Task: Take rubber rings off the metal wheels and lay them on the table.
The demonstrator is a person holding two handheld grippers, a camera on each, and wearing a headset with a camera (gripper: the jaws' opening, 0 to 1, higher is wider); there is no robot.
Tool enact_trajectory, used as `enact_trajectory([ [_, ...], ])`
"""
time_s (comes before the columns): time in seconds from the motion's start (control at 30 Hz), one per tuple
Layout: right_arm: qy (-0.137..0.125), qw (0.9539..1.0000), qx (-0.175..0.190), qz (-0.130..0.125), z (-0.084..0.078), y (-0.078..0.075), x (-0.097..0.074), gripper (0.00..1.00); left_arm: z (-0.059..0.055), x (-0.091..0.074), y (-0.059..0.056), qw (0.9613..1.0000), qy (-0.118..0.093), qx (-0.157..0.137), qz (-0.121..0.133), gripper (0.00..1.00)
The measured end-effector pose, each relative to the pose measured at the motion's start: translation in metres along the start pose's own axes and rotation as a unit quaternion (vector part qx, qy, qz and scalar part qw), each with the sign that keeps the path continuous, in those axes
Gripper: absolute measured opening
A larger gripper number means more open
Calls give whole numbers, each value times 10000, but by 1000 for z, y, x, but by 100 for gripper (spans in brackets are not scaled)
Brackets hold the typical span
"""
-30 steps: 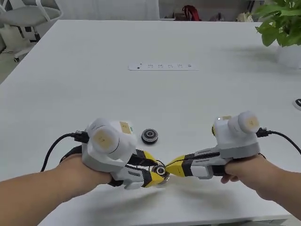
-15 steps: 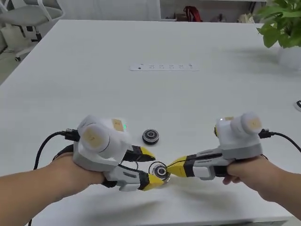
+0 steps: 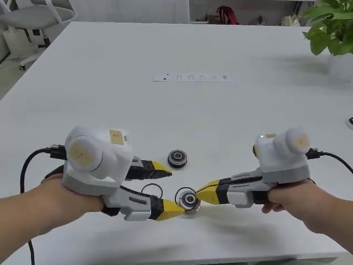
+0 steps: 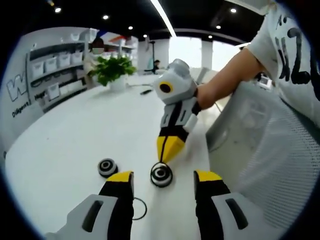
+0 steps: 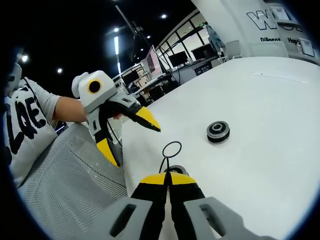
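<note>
Left hand-held gripper (image 3: pixel 172 191) above white table (image 3: pixel 165 49)

Held right gripper (image 5: pixel 169 179) jaws pressed together, tips touching a metal wheel (image 5: pixel 173 170). Saw a thin rubber ring (image 5: pixel 163 149) lying loose just beyond, a second wheel (image 5: pixel 218 131) farther right on the white table (image 5: pixel 260 115), left gripper (image 5: pixel 132 137) spread wide.
</note>
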State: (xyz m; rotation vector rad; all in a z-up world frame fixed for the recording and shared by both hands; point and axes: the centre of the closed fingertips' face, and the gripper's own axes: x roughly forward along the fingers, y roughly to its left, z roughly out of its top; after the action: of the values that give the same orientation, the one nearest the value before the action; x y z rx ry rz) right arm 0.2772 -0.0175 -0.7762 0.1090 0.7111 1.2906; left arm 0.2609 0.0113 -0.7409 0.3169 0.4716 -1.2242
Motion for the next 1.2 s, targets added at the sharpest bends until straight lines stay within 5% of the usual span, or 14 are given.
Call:
enact_trajectory([
  [0.47,-73,10000,-39,40,8,4,-2,0,-2,-36,10,9995,-96,-2,315,63],
  [1.2,-345,9994,-4,75,36,8,5,0,-15,-66,20,9979,-85,-104,639,70],
])
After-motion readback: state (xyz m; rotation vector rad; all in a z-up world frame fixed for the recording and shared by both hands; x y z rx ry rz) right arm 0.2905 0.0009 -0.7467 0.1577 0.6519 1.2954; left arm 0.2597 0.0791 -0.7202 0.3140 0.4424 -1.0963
